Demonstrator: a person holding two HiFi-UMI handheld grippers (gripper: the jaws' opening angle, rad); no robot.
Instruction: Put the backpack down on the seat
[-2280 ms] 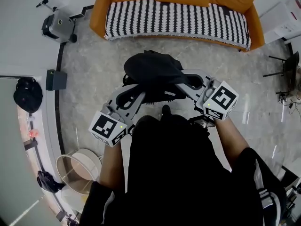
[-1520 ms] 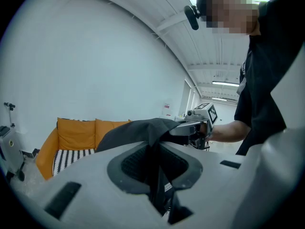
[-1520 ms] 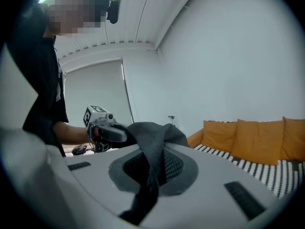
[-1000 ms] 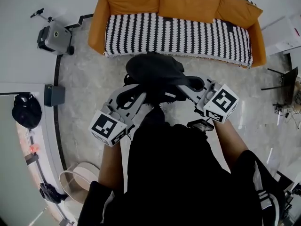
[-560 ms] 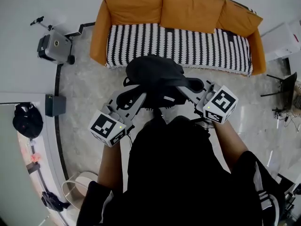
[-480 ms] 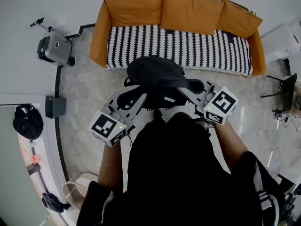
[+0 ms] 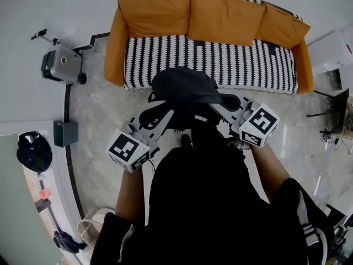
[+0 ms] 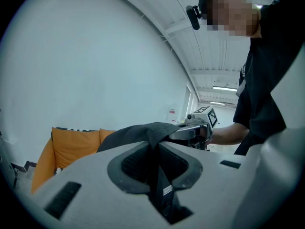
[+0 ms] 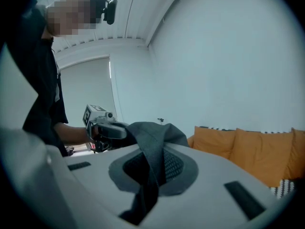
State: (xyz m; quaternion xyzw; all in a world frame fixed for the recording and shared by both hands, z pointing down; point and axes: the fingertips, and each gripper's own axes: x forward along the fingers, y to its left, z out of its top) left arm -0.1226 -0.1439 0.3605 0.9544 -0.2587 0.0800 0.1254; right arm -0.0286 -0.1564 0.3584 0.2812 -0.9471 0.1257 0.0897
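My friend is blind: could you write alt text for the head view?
Seen from above, a person holds a black backpack, gripped by the left claw and right claw, above the floor in front of an orange sofa with a striped seat.

Ahead of the left hand-held gripper [image 7: 161, 114] and the right hand-held gripper [image 7: 223, 102], an orange sofa [image 7: 209, 15] with three back cushions stands against a pale wall [image 7: 55, 4], its seat under a black-and-white zigzag throw [image 7: 220, 59]. The floor [image 7: 99, 104] is pale marbled stone with a dark curved strip [image 7: 67, 101] left of the left hand-held gripper, where a grey wheeled machine [image 7: 62, 64] and a small dark box [image 7: 64, 132] also stand. Right of the right hand-held gripper are a white cabinet [image 7: 330, 48] and a black stand [image 7: 337, 99]; overhead, a white panelled ceiling [image 8: 205, 51] carries lit strip lights [image 8: 225, 88].
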